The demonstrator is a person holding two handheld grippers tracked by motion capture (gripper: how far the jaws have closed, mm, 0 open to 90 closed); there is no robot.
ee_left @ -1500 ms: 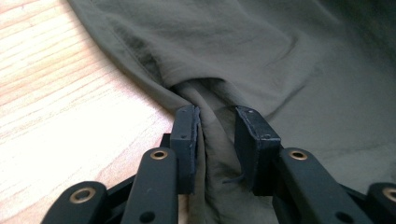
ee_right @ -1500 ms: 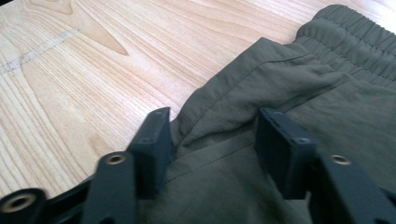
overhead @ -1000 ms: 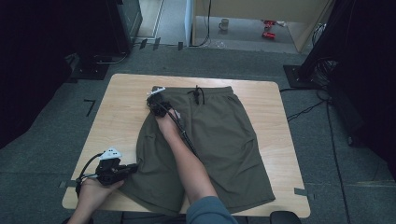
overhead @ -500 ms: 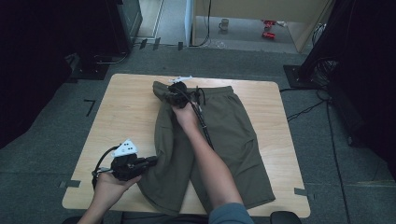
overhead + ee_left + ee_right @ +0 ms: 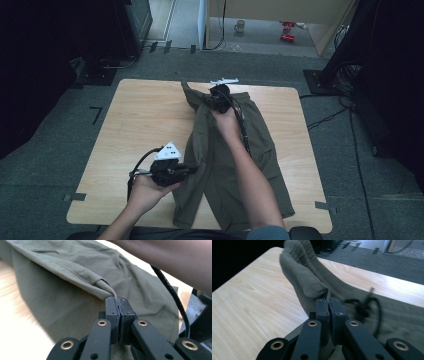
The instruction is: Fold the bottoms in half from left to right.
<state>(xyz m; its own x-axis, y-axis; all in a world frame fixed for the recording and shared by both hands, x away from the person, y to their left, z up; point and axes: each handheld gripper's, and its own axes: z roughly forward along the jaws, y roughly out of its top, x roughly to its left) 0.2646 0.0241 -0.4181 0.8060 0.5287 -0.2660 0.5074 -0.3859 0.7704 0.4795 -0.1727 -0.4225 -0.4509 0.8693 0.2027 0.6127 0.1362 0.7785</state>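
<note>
Since a second ago you've carried the left side of the olive shorts [image 5: 235, 155] rightward across the tabletop [image 5: 135, 125], left fingers [image 5: 119, 315] clenched on the hem, right fingers [image 5: 329, 312] on the waistband, fold half done, still unlaid.

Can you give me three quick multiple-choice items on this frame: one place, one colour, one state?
1. Where does the right claw grip the shorts?
A. at the waistband end
B. at a leg hem
C. nowhere

2. What colour are the shorts?
A. red
B. olive green
C. white

3. How is the left claw?
A. wide open
B. shut on the shorts
C. shut on a cable

Key: A, the right gripper view shows the ribbed waistband pinched beside the drawstring; B, olive in every view; B, the left gripper view shows the pads closed on a fabric fold.
</note>
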